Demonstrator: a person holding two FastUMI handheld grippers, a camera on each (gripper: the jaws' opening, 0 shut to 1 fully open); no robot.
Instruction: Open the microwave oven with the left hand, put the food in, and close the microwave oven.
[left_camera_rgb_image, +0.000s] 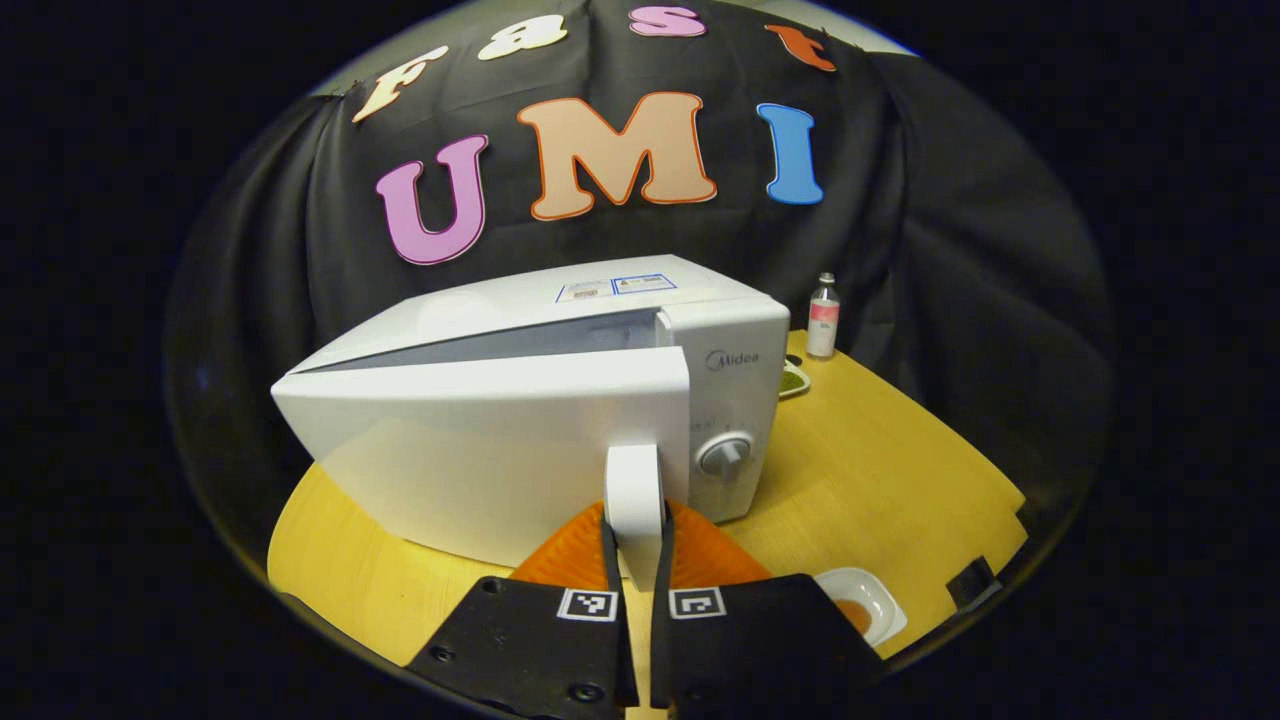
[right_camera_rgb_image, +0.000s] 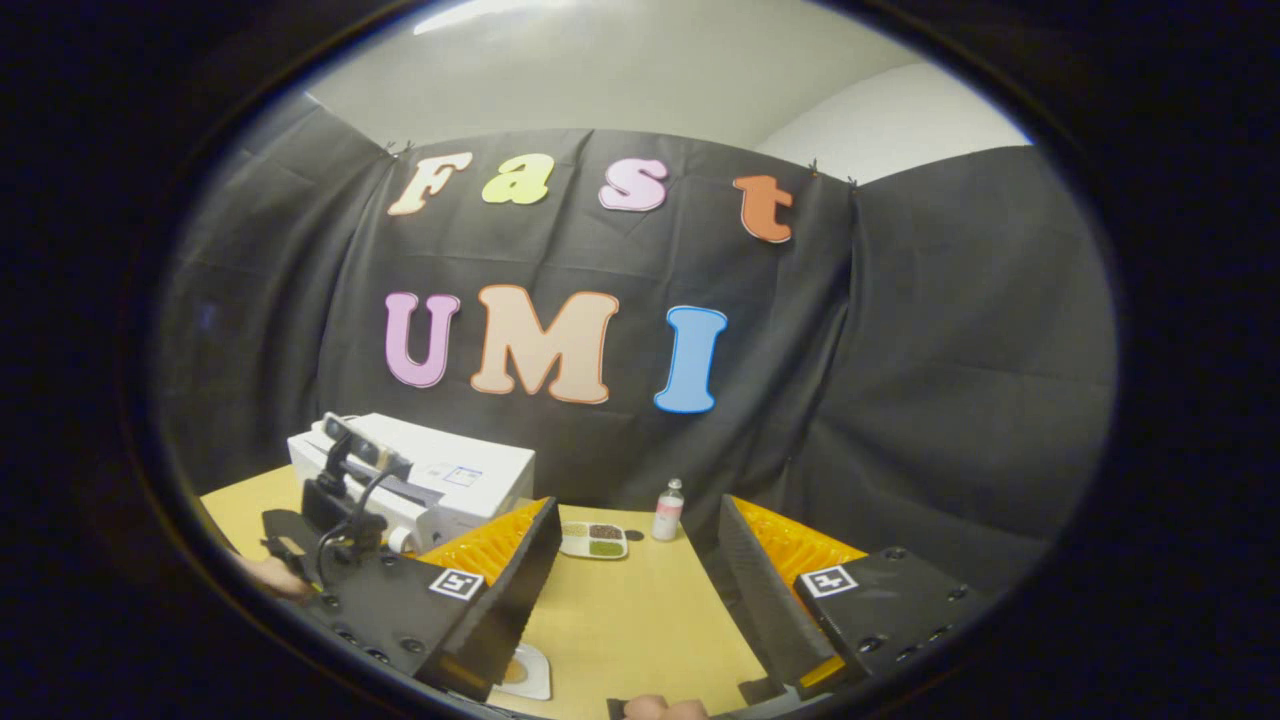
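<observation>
Left gripper view: left claw (left_camera_rgb_image: 634, 560) pinches the white door handle (left_camera_rgb_image: 634, 500) of the microwave oven (left_camera_rgb_image: 560, 400); door (left_camera_rgb_image: 480, 450) ajar, gap along its top edge. We judge the opening step underway: pull along the hinge arc, grip firm, so the handle doesn't slip out. Food dish (left_camera_rgb_image: 862, 603) sits on the tabletop (left_camera_rgb_image: 880, 470), just right of the claw.

Right gripper view: right claw (right_camera_rgb_image: 640, 570) spread wide, empty, above the tabletop; food dish (right_camera_rgb_image: 525, 672) below its left finger. Sectioned tray (right_camera_rgb_image: 594, 540) and small bottle (right_camera_rgb_image: 667, 510) lie further back.

Setting: staged recording booth, not a home kitchen.
Evidence: black cloth wall (right_camera_rgb_image: 950, 380) draped around; wooden table (left_camera_rgb_image: 880, 470) bearing microwave oven (left_camera_rgb_image: 520, 420), small bottle (left_camera_rgb_image: 823, 316).
</observation>
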